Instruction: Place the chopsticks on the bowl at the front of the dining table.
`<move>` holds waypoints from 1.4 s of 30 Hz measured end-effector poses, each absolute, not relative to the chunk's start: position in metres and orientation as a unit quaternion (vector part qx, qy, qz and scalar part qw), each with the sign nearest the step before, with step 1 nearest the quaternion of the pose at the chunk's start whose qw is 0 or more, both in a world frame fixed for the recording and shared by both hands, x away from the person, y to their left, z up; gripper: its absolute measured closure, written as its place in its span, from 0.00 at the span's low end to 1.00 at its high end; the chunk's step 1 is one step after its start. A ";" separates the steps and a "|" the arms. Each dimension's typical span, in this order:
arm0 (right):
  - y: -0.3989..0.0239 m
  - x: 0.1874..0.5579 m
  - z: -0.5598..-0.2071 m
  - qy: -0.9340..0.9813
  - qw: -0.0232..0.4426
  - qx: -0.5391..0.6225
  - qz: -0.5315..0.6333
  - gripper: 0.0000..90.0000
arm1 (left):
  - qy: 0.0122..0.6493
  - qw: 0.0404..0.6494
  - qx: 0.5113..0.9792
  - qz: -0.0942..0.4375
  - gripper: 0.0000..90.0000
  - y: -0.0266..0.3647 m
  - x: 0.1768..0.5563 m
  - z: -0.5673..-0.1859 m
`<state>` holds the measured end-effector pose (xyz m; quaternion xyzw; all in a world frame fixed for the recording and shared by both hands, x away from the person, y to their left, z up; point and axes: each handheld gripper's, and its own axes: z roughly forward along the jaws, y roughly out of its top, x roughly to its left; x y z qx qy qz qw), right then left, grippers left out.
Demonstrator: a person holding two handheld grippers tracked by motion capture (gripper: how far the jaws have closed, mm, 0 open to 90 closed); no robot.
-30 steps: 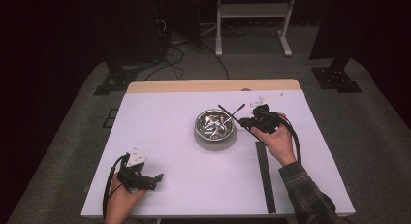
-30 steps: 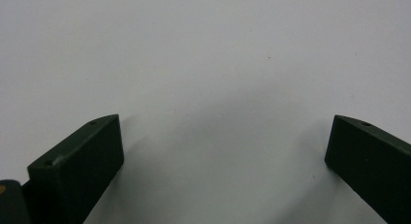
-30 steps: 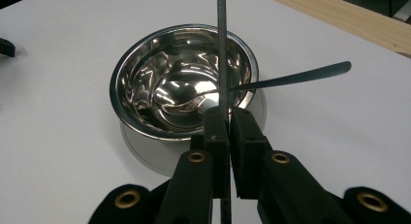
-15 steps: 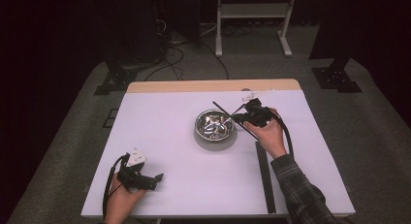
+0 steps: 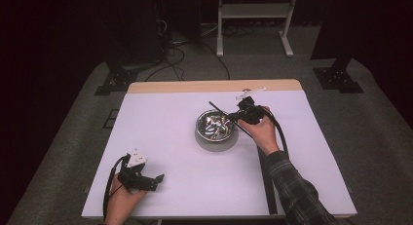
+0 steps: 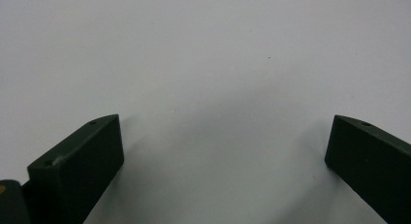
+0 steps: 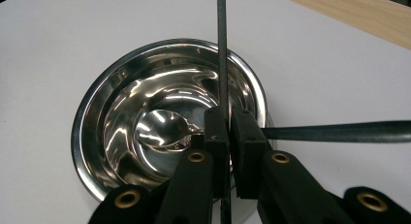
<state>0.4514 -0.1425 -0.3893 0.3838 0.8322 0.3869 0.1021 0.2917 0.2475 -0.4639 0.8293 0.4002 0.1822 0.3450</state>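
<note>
right now: thin black rod clamped over the steel bowl

over at the near left of the white table (image 5: 160, 137), your left gripper (image 5: 157, 179) rests low on the surface near the front edge, held in your left hand (image 5: 122, 198). its jaws stand wide apart with nothing between them; in the left gripper view you see bare white tabletop in the gap.

moving right, the steel bowl (image 5: 216, 128) sits about mid-table, a little toward the far side. in the right gripper view the bowl (image 7: 97, 117) holds a shiny spoon (image 7: 162, 129) lying in its bottom.

just right of the bowl, your right hand (image 5: 260, 132) holds the right gripper (image 5: 233, 118) at the bowl's right rim. its jaws are pressed together on a thin black rod (image 7: 222, 54), which runs up between the pads and out across the bowl toward its far side. a second black rod (image 7: 339, 132) lies crosswise, sticking out to the right of the jaws. whether that one is gripped too, you cannot tell.
</note>
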 end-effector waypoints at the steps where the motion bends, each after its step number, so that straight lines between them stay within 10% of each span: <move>1: -0.141 0.453 -0.390 0.833 0.100 0.383 0.387 0.95 | 0.400 0.345 0.829 0.182 0.00 0.248 0.292 -0.464; 34: -0.114 0.480 -0.403 0.835 0.088 0.391 0.377 0.94 | 0.400 0.346 0.829 0.182 0.00 0.247 0.292 -0.464; 42: -0.115 0.477 -0.399 0.834 0.091 0.388 0.383 0.79 | 0.400 0.346 0.829 0.182 0.00 0.247 0.292 -0.464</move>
